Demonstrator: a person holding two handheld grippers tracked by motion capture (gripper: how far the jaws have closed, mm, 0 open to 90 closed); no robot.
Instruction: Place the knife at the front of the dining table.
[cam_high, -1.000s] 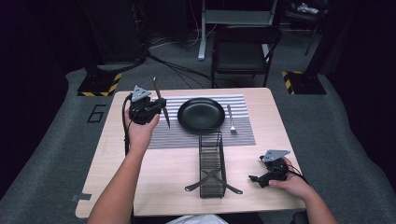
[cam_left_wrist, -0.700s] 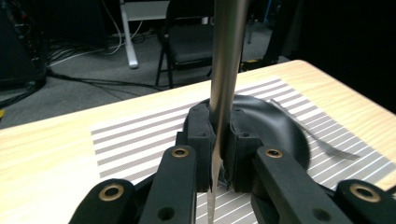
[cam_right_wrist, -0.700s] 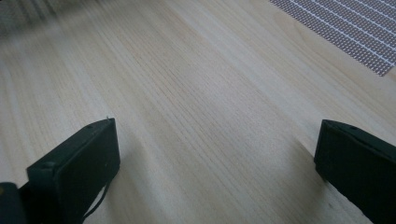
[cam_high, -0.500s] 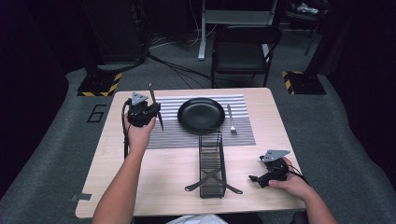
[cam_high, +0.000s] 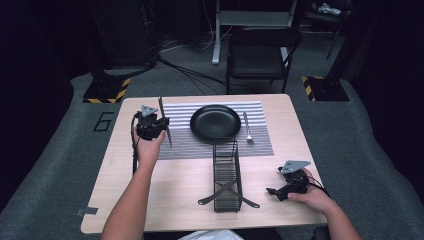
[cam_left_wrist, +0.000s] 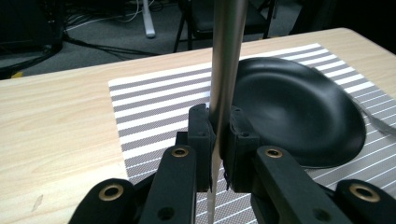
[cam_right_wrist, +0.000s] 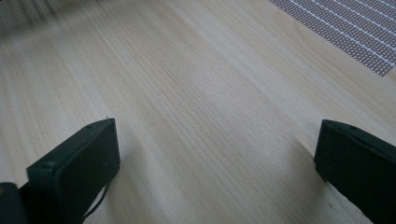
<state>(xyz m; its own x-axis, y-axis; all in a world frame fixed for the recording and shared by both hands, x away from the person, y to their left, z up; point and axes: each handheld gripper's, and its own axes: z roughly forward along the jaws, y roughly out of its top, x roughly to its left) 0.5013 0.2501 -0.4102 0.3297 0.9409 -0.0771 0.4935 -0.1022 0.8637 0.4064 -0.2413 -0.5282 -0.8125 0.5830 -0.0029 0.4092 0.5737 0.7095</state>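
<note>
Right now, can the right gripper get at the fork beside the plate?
Probably yes: the right gripper is open and empty, the fork lies uncovered on the placemat, and bare table lies between them.

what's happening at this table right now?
A person is working with a hand-held gripper in each hand. The left hand-held gripper is shut on a knife, held roughly upright over the left part of the striped placemat, beside the black plate. A fork lies right of the plate. The right hand-held gripper rests open on the bare table, right of the black wire rack.
</note>
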